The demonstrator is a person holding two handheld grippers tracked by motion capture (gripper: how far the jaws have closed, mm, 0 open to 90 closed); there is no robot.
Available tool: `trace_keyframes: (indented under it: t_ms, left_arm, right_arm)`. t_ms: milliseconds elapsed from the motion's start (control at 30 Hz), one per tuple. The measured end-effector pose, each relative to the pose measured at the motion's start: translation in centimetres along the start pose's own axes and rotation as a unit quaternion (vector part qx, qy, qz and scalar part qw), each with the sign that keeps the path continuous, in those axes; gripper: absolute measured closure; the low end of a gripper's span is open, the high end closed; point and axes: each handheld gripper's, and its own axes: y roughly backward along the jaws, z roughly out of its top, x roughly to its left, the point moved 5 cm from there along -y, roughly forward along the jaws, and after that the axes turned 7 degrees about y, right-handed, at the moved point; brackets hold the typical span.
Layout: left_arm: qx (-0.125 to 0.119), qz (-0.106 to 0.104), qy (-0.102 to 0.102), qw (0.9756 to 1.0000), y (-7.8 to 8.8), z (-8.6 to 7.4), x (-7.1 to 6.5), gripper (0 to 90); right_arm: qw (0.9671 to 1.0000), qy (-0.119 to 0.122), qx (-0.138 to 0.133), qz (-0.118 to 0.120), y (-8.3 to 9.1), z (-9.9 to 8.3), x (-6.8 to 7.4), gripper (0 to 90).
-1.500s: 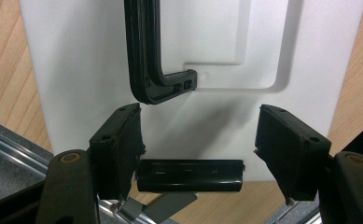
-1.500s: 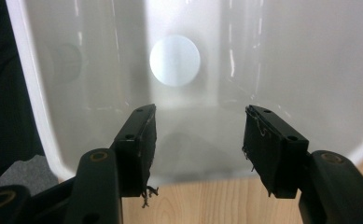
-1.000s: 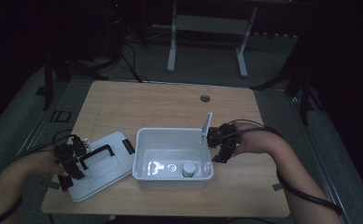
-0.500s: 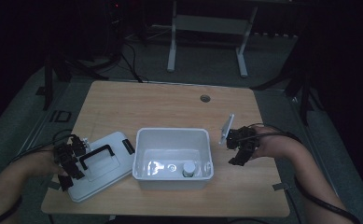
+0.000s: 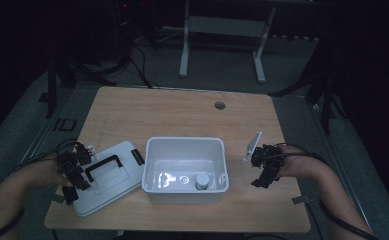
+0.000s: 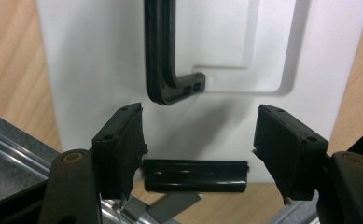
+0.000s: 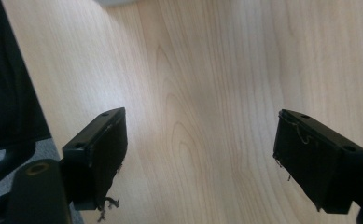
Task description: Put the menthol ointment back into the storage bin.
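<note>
High view: dim, room beyond the table (image 5: 182,115) black. Glare spot inside the white bin (image 5: 184,150). Gripper views: bright, even; jaws soft-focused up close, faint shadows beneath them.

Black screwed fingers (image 7: 95,154), frayed pads, trailing cables.

lid (image 5: 109,177) left of bin (image 5: 185,150), jar (image 5: 202,180) inside

A dim lab or test room: a plain light wooden desk (image 5: 182,115) with a round cable grommet (image 5: 219,105) stands on grey carpet (image 5: 292,65), black cables (image 5: 137,60) trail across the floor, and a white metal frame stand (image 5: 222,30) sits behind.
</note>
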Motion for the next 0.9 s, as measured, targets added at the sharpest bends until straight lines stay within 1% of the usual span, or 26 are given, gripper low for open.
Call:
trace_keyframes:
  t_ms: [67, 100, 133, 167, 200, 267, 333, 400, 433, 467, 533, 600, 633, 667, 733, 800, 867, 900]
  left_arm:
    - [0.000, 0.003, 0.001, 1.0000, 0.1, 0.0, 0.3, 32.8]
    - [-0.002, 0.006, -0.001, 1.0000, 0.2, 0.0, 0.4, 33.1]
    - [-0.002, 0.006, -0.001, 1.0000, 0.2, 0.0, 0.4, 34.5]
    - [-0.006, 0.008, 0.000, 0.9999, 0.5, 0.1, 0.6, 34.5]
    - [-0.008, 0.007, -0.002, 0.9999, 0.6, 0.1, 0.7, 37.7]
    - [-0.005, 0.007, -0.001, 1.0000, 0.7, 0.2, 0.8, 40.4]
    - [-0.003, 0.010, -0.008, 0.9999, 0.7, 0.5, 0.7, 40.6]
    - [0.000, 0.010, -0.014, 0.9998, 0.7, 0.9, 0.7, 40.8]
    - [0.002, 0.008, -0.013, 0.9999, 0.7, 1.1, 0.6, 41.3]
    - [0.011, 0.002, -0.010, 0.9999, 0.6, 1.2, 0.6, 42.3]
    - [0.023, 0.005, -0.015, 0.9996, 0.3, 1.5, 0.6, 45.1]
    - [0.036, 0.003, -0.017, 0.9992, 0.0, 1.7, 0.4, 48.8]
    - [0.042, 0.003, -0.019, 0.9989, -0.2, 1.9, 0.4, 49.0]
    - [0.044, 0.001, -0.017, 0.9989, -0.3, 1.9, 0.3, 50.4]
    - [0.049, 0.004, -0.018, 0.9986, -0.5, 2.1, 0.2, 52.7]
    - [0.051, 0.000, -0.012, 0.9986, -0.6, 2.3, 0.1, 56.8]
    - [0.046, -0.012, -0.012, 0.9988, -0.5, 2.4, -0.1, 62.2]
    - [0.048, -0.017, -0.012, 0.9986, -0.6, 2.4, -0.2, 65.1]
  right_arm:
    - [1.0000, 0.002, 0.002, -0.007, -0.7, -0.4, 0.0, 17.1]
    - [1.0000, -0.003, 0.007, -0.004, -1.0, -0.6, 0.0, 17.0]
    - [1.0000, -0.003, 0.007, -0.004, -1.0, -0.6, 0.0, 17.0]
    - [0.9998, -0.003, 0.016, -0.010, -1.4, -0.9, -0.1, 17.0]
    - [0.9992, -0.003, 0.030, -0.026, -2.1, -1.4, -0.5, 17.0]
    - [0.9988, -0.004, 0.040, -0.027, -2.8, -1.8, -0.6, 17.0]
    - [0.9984, -0.002, 0.049, -0.028, -3.3, -2.1, -0.6, 17.0]
    - [0.9984, -0.005, 0.050, -0.024, -3.6, -2.2, -0.6, 17.0]
    - [0.9983, -0.007, 0.052, -0.023, -3.8, -2.3, -0.6, 17.0]
    - [0.9984, -0.009, 0.051, -0.022, -4.0, -2.3, -0.6, 17.0]
    - [0.9984, -0.010, 0.053, -0.019, -4.3, -2.4, -0.5, 17.0]
    - [0.9983, -0.007, 0.055, -0.020, -4.4, -2.4, -0.5, 17.0]
    - [0.9983, -0.007, 0.054, -0.021, -4.4, -2.4, -0.5, 17.0]
    - [0.9984, -0.007, 0.052, -0.021, -4.5, -2.4, -0.5, 17.0]
    - [0.9983, -0.007, 0.052, -0.023, -4.5, -2.5, -0.5, 17.0]
    - [0.9981, -0.010, 0.056, -0.025, -4.5, -2.7, -0.6, 17.0]
    - [0.9980, -0.009, 0.056, -0.027, -4.6, -2.8, -0.6, 17.0]
    - [0.9980, -0.011, 0.056, -0.027, -4.6, -2.8, -0.6, 17.0]
